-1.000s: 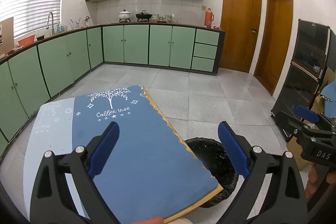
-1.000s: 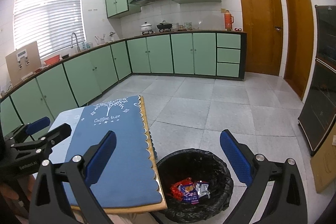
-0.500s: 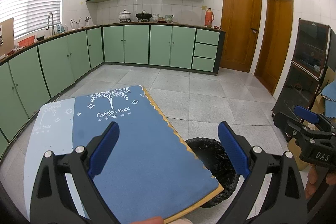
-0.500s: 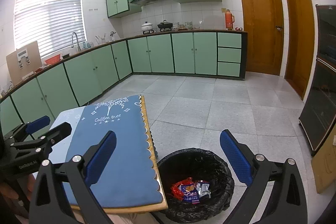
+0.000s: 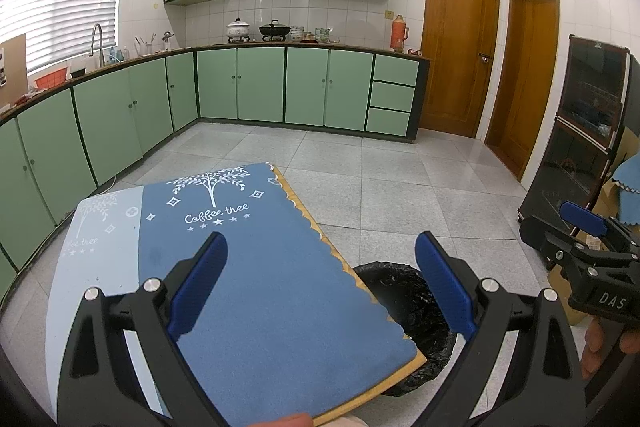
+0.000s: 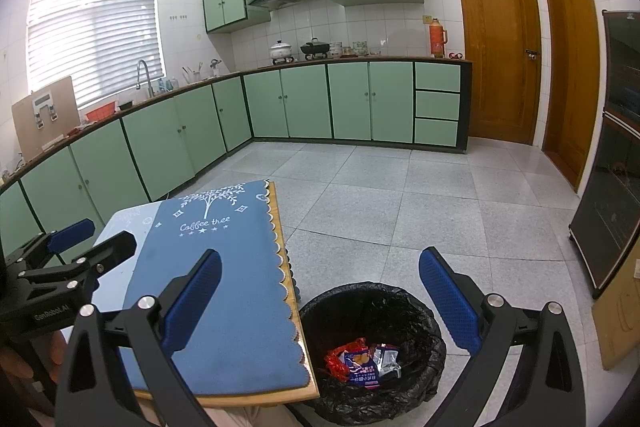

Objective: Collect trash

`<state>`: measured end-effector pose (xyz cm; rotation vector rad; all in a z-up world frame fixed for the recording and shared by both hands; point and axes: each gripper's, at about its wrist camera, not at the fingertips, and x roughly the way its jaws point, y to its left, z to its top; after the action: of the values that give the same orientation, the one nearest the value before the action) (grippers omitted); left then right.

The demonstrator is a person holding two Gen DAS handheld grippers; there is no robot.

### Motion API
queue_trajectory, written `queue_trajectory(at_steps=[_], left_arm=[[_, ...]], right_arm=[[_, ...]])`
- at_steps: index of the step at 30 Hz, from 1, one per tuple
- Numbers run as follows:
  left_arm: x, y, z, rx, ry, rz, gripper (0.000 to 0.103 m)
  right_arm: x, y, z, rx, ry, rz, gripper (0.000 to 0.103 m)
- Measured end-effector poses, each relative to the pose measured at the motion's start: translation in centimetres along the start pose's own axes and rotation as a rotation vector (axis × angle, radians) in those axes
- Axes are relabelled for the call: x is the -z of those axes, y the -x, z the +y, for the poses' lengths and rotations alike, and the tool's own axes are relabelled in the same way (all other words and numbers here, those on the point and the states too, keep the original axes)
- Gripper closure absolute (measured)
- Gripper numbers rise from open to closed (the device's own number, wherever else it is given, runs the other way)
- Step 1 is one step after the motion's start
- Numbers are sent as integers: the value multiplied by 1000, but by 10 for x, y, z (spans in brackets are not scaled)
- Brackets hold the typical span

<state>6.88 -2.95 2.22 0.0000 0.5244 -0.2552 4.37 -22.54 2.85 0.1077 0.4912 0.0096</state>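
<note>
A black-bagged trash bin stands on the floor by the table's right edge; it also shows in the left wrist view. Snack wrappers, red, blue and silver, lie inside it. My right gripper is open and empty above the table edge and the bin. My left gripper is open and empty over the table, which has a blue "Coffee tree" cloth. Each gripper shows at the edge of the other's view: the right gripper in the left wrist view, the left gripper in the right wrist view.
Green kitchen cabinets run along the left and far walls. Two wooden doors stand at the back right. A dark glass cabinet and a cardboard box stand on the right. The floor is grey tile.
</note>
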Motion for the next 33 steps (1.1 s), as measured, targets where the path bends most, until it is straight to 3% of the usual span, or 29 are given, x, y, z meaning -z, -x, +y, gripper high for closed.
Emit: queue_trajectory(at_steps=[33], left_arm=[[-1,0,0,1,0,4,11]], right_arm=[[2,-3,1,-1,-2,7,6]])
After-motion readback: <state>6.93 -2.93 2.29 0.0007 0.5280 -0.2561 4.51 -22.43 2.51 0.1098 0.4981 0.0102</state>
